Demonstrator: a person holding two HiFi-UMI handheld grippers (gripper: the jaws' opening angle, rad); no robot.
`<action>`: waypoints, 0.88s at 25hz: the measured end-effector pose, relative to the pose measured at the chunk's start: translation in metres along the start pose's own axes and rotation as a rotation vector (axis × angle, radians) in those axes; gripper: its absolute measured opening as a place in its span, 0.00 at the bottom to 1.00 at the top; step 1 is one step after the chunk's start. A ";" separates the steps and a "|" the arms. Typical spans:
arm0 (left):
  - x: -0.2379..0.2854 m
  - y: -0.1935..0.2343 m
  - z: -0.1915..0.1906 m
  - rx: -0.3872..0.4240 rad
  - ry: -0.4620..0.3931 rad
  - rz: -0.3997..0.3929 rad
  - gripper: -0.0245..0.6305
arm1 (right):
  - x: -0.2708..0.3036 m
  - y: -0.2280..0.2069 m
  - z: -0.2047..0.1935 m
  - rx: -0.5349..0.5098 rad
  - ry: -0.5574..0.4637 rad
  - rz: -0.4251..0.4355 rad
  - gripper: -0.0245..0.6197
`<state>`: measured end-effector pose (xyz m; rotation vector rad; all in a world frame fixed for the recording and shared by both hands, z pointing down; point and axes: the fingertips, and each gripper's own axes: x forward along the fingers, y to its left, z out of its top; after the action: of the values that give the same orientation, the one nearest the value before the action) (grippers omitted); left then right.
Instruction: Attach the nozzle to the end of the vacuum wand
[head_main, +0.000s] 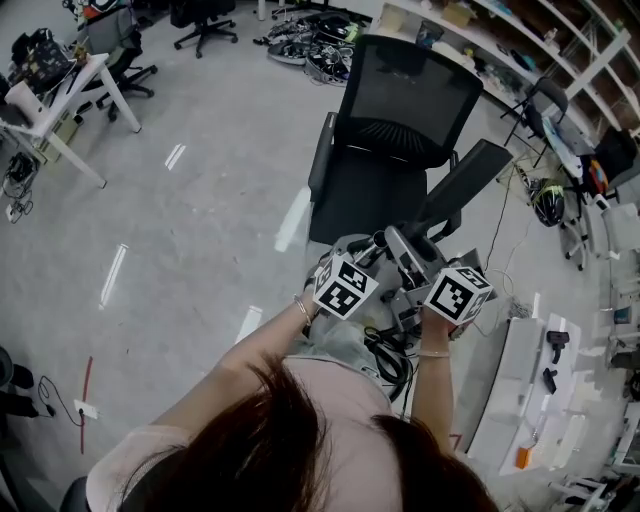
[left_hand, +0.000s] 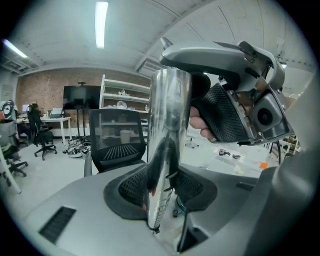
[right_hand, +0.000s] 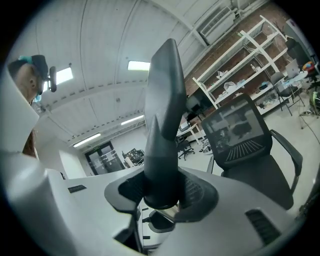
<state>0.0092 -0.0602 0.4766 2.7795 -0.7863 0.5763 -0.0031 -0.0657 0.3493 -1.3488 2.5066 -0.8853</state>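
Overhead, wand (left_hand: 167, 125) and nozzle (right_hand: 162, 115) mostly hidden beneath marker cubes (head_main: 346, 286), hair (head_main: 300, 450) covering the bottom; shelf items (head_main: 455, 15) indistinct

A mirror-bright, smooth metal finish is seen on the wand (left_hand: 169, 125); matt dark-grey plastic is shown by the nozzle (right_hand: 163, 125); black mesh cloth is stretched over the chair (head_main: 410, 85) back.

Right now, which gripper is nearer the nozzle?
Right. The right gripper is clamped on the base of the nozzle, jaws on both sides. The left gripper sits beside it, clamped on the silver wand.
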 end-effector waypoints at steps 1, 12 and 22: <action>0.001 -0.001 0.000 0.003 0.000 0.000 0.28 | 0.001 0.001 0.000 -0.014 0.000 0.001 0.31; 0.004 -0.003 -0.003 0.014 0.002 -0.003 0.28 | 0.011 0.004 -0.003 -0.149 -0.010 0.020 0.31; 0.008 -0.012 0.000 0.029 0.004 -0.019 0.27 | 0.008 0.011 -0.006 -0.316 -0.037 0.035 0.31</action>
<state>0.0215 -0.0539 0.4789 2.8079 -0.7566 0.5944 -0.0182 -0.0648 0.3487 -1.3849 2.7160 -0.4651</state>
